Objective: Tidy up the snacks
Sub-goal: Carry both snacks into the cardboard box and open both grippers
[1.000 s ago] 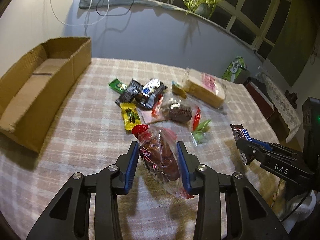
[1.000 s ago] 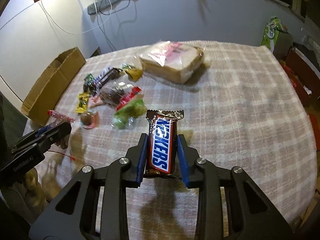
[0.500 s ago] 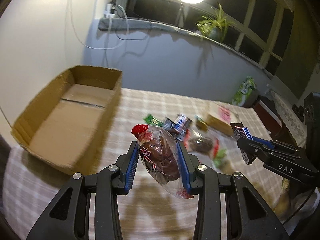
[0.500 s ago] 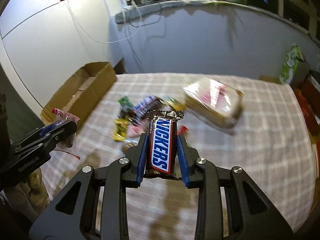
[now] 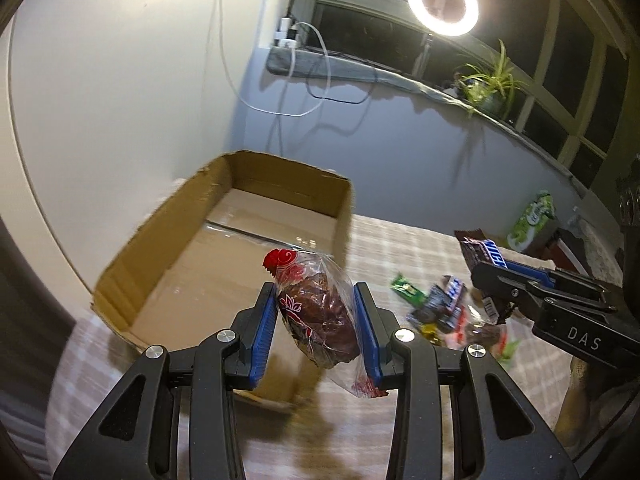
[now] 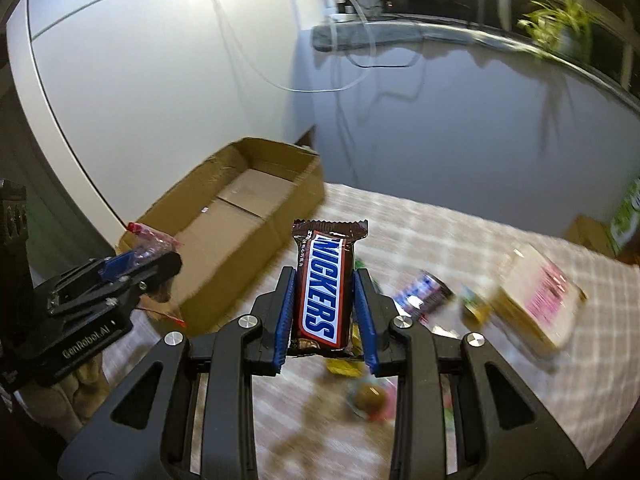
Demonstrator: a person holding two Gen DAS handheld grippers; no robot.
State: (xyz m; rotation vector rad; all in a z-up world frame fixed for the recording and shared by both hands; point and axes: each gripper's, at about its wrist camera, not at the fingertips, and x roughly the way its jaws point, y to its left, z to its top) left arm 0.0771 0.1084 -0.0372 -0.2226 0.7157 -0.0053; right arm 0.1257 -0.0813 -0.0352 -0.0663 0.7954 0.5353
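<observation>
My left gripper (image 5: pixel 318 332) is shut on a clear bag with a dark brown pastry (image 5: pixel 320 320), held in the air just before the near edge of an open cardboard box (image 5: pixel 224 256). My right gripper (image 6: pixel 324 320) is shut on a Snickers bar (image 6: pixel 324 284), held upright above the table, right of the box (image 6: pixel 240 216). The right gripper with the bar also shows in the left wrist view (image 5: pixel 532 292), and the left gripper in the right wrist view (image 6: pixel 132 268). The box looks empty inside.
A heap of small wrapped snacks (image 5: pixel 440 308) lies on the checked tablecloth (image 6: pixel 440 232) right of the box. A bagged sandwich loaf (image 6: pixel 536 296) lies further right. A green package (image 5: pixel 532 216) stands beyond the table. A wall rises behind the box.
Both grippers have lifted and swung left toward the cardboard box, each still holding its snack. The box now sits closer and more central in both views.
</observation>
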